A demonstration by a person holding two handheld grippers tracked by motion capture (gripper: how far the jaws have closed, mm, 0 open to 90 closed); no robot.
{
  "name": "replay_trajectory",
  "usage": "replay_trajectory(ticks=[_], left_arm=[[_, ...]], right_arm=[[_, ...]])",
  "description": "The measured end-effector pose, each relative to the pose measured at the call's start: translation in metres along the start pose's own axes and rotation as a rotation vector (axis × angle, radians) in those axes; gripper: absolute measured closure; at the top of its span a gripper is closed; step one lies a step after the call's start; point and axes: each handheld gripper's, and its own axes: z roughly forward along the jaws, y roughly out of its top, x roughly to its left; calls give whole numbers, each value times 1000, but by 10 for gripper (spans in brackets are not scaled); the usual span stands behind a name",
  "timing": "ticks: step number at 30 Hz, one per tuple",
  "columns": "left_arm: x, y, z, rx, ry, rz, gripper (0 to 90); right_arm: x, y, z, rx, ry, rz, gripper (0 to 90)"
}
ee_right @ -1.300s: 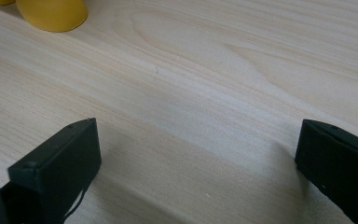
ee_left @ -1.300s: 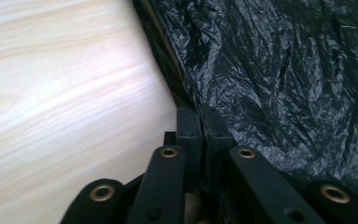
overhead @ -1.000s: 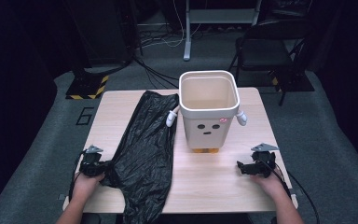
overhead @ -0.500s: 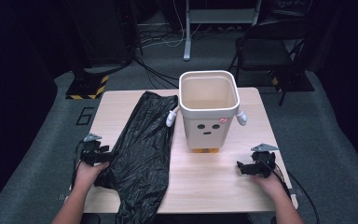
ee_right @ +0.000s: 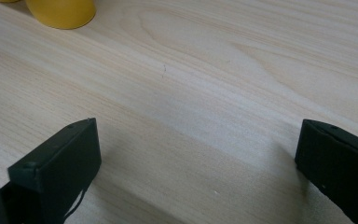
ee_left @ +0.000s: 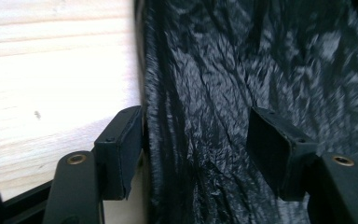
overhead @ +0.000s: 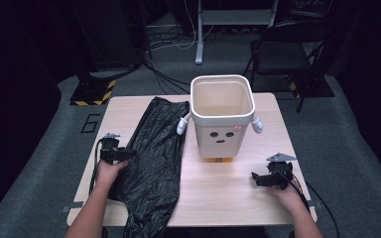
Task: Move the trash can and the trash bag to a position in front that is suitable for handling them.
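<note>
Our left tongs (ee_left: 193, 154) have just been opening and now stand wide over the crumpled black plastic bag (overhead: 154, 158), whose edge lies between the jaws, unpinched. Our right tongs (overhead: 258, 179) are wide too, holding nothing, low over the pale wooden tabletop (overhead: 228, 193) at five o'clock. The bag stretches from six to eleven o'clock. Beside it, at centre, stands the cream plastic bin with a face (overhead: 222, 124).

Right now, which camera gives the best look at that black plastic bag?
The high view: it shows the whole black bag lying on the table beside the bin. The left gripper view gives a crinkled close-up between the left tool's open jaws. The right gripper view looks at bare wood.
</note>
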Motion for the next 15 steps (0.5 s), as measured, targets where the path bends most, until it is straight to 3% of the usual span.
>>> replay_trajectory(ticks=[1,2,11,15], left_arm=[[-2,-2,4,13,-10,30,356],[-2,-2,4,13,-10,30,356],[-24,-5,13,35,56,205,308],[-29,-7,13,20,42,211,378]], right_arm=[[0,0,0,0,3,2,0],[0,0,0,0,4,1,0],[0,0,0,-3,1,-2,0],[0,0,0,-5,3,-3,0]])
